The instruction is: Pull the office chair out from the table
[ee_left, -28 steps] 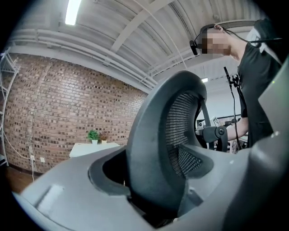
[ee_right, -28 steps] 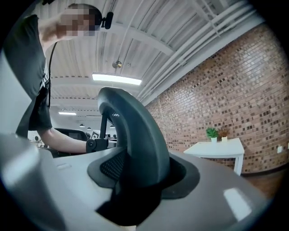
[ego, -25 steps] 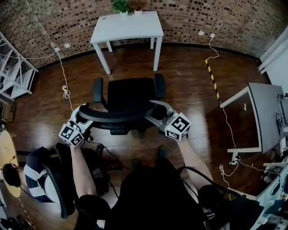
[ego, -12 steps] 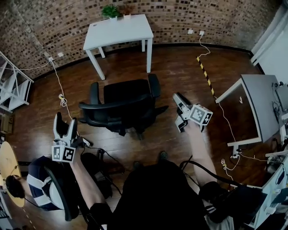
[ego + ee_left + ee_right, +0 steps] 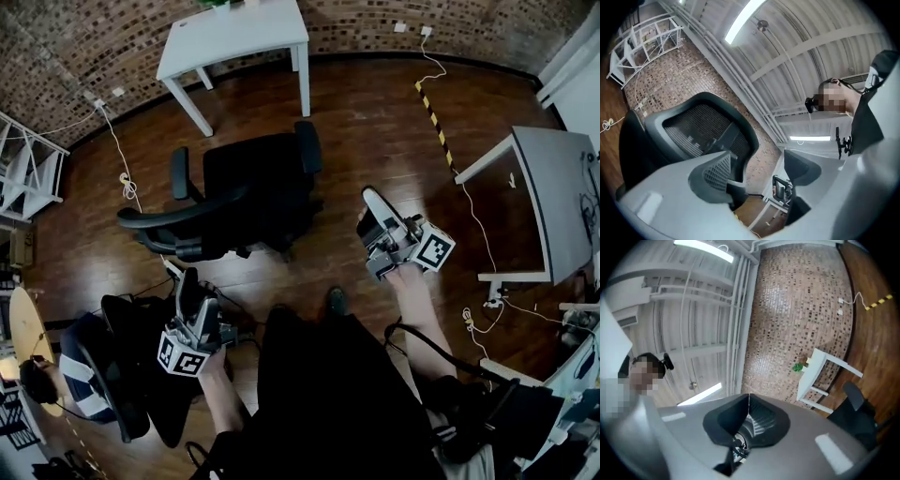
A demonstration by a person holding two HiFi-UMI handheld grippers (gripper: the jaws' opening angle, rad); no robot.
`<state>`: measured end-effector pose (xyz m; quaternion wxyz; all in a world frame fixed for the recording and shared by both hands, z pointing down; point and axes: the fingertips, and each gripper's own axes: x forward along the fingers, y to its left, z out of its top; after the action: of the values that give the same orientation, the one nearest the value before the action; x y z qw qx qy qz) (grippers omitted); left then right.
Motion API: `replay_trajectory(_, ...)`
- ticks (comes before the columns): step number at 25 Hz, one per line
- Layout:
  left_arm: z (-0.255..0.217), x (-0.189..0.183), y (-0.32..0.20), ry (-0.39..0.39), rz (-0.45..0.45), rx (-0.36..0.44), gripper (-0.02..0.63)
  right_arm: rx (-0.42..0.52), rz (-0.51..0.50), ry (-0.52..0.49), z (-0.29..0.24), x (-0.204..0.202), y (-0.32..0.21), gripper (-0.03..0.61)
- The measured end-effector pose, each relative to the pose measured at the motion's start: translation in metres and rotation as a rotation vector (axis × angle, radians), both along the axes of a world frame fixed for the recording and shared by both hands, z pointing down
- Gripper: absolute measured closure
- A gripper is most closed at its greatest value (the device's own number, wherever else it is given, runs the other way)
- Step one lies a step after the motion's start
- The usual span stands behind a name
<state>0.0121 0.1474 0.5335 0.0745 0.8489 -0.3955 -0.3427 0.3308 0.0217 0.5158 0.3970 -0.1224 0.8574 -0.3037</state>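
A: The chair (image 5: 248,187) stands well clear of the table (image 5: 234,33), just ahead of the left gripper (image 5: 192,292) and not touching it.
B: Left jaws are apart and closing, with nothing between them (only the chair's mesh back beyond).
A: And the right gripper (image 5: 373,200)?
B: Its jaws are pressed together, empty. The chair sits off to its left, apart.

The white table (image 5: 234,33) runs off the head view's top edge, its far side unseen.
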Motion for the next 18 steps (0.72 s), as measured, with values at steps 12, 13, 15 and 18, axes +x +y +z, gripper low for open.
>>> replay_trajectory(12,-0.04,-0.047,0.009,-0.173,0.014,0.299,0.321,0.085,0.095,0.407,0.042,-0.15,0.03,0.575)
replay_trajectory(13,-0.039,-0.045,0.023,-0.161,0.022,0.31,0.338,0.095,0.096,0.422,0.045,-0.151,0.042,0.575)
replay_trajectory(15,-0.038,-0.05,0.049,-0.118,0.045,0.317,0.367,0.116,0.101,0.458,0.047,-0.16,0.067,0.575)
replay_trajectory(18,-0.01,-0.072,0.074,-0.057,0.083,0.298,0.368,0.125,0.084,0.493,0.073,-0.187,0.093,0.575)
